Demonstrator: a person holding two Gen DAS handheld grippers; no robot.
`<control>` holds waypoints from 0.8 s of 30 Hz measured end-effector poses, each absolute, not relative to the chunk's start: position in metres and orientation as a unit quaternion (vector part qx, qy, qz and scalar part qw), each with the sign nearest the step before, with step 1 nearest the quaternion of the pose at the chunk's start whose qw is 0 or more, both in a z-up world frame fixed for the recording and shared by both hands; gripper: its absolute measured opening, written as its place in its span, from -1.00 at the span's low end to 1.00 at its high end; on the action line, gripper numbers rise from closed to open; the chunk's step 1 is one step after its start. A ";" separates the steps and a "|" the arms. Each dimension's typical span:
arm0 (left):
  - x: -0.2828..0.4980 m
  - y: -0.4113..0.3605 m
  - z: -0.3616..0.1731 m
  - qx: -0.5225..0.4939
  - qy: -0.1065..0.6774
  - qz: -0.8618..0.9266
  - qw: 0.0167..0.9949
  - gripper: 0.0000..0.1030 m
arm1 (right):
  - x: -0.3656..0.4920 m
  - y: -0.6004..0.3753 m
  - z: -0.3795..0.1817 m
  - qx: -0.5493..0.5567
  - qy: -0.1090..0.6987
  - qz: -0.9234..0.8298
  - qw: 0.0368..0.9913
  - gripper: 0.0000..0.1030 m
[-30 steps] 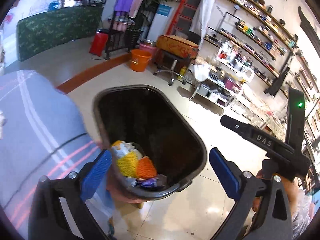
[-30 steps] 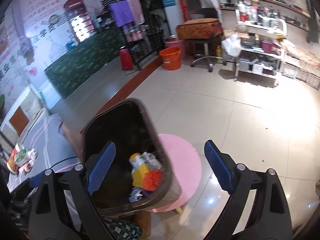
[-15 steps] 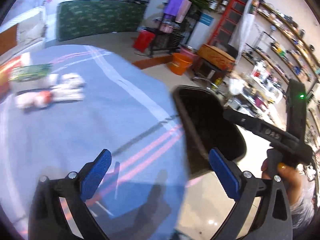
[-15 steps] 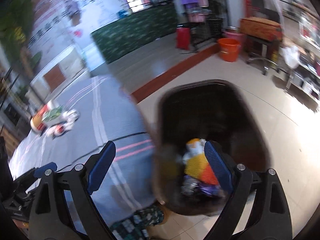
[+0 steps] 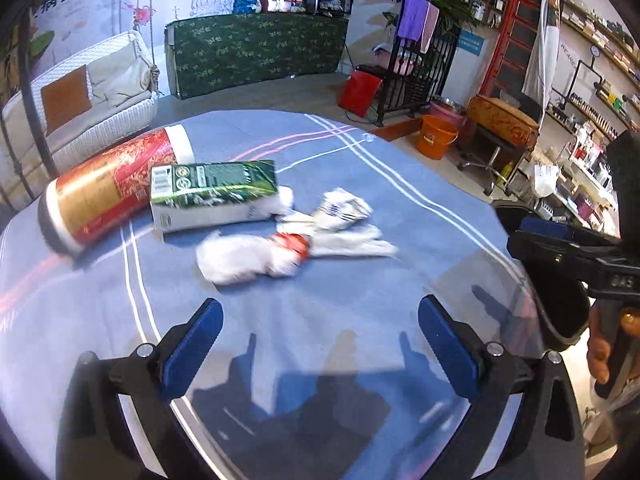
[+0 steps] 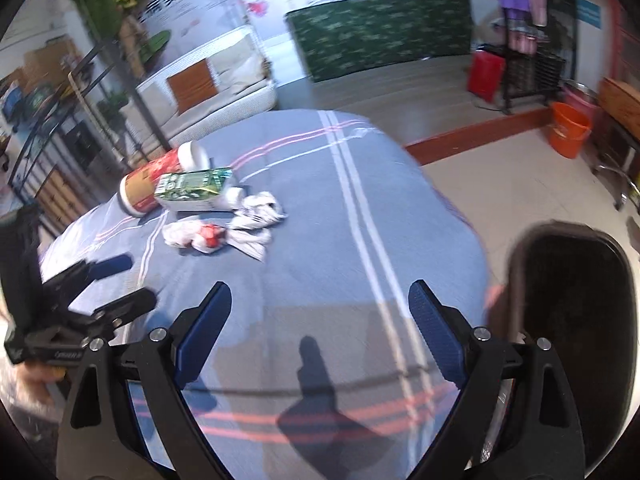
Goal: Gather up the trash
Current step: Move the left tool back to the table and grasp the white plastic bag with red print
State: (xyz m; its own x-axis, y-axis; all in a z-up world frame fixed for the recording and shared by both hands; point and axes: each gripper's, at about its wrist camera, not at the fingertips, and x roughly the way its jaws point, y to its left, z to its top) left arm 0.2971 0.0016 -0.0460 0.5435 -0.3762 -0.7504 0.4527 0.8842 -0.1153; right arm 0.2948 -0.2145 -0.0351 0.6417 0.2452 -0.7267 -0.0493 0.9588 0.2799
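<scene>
A white wicker sofa (image 5: pixel 92 92) with a brown cushion (image 5: pixel 66 96) is seen at the far left, beside a counter draped in green patterned cloth (image 5: pixel 256 52). A red box (image 5: pixel 359 92) is set on the floor near a black metal rack (image 5: pixel 420 76) hung with purple and pink towels (image 5: pixel 416 24). An orange bucket (image 5: pixel 437 142) is placed on the tiled floor (image 6: pixel 520 184). Wall shelves (image 5: pixel 600 60) crowded with small items are seen at the right.

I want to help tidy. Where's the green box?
The green box lies on the blue tablecloth, left of centre, between the red canister and crumpled wrappers.
</scene>
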 end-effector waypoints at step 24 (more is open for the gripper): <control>0.340 -0.007 -0.091 0.184 0.424 -0.267 0.845 -0.59 | 0.422 -0.161 -0.075 0.131 0.483 0.131 0.856 0.58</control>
State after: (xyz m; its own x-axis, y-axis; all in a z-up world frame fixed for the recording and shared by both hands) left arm 0.3396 -0.0074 -0.0909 0.4968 -0.2958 -0.8159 0.6083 0.7892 0.0842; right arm 0.4218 -0.1611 -0.0748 0.4994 0.3514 -0.7919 -0.0976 0.9311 0.3516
